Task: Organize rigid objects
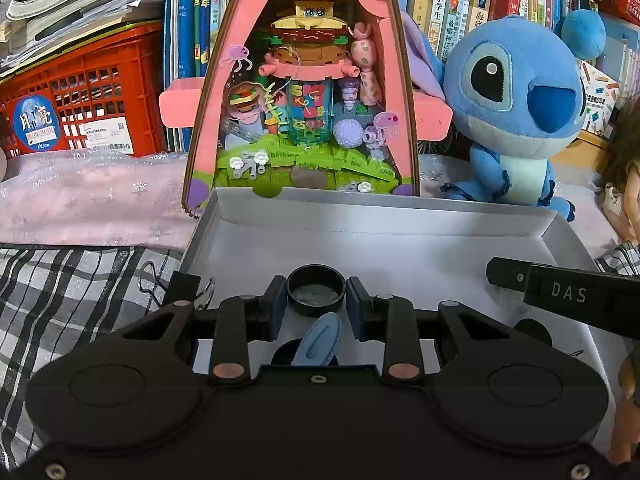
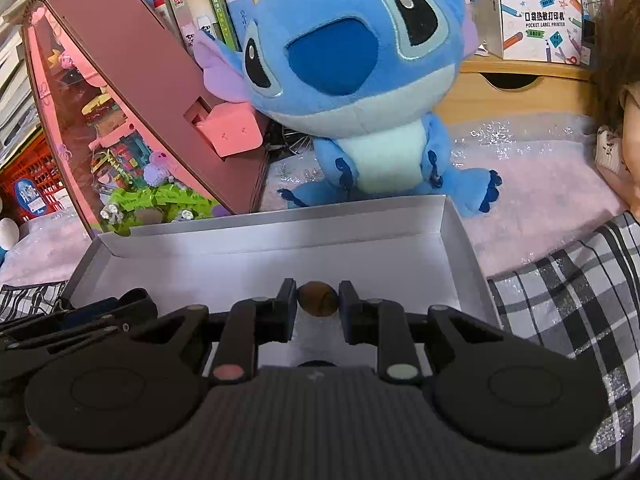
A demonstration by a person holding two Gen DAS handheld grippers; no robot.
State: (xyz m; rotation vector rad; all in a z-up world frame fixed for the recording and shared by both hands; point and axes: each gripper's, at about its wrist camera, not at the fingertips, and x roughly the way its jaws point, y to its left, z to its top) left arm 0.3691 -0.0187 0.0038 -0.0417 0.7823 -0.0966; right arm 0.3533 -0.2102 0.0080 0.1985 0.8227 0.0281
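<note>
A shallow white cardboard box (image 1: 400, 236) lies in front of me; it also shows in the right wrist view (image 2: 280, 264). My left gripper (image 1: 316, 298) is shut on a round black cap (image 1: 316, 294), its pads touching both sides, over the near part of the box. A blue clip (image 1: 320, 340) and another dark round thing lie below, partly hidden. My right gripper (image 2: 318, 300) is shut on a small brown nut-like ball (image 2: 318, 298) over the box floor. The right gripper's finger (image 1: 568, 292) enters the left wrist view at the right.
A pink display case with a brick model (image 1: 304, 92) and a blue plush toy (image 1: 516, 100) stand behind the box. Books, a red crate (image 1: 88, 92) and a checked cloth (image 1: 72, 288) lie around. A doll (image 2: 620, 120) is at the right.
</note>
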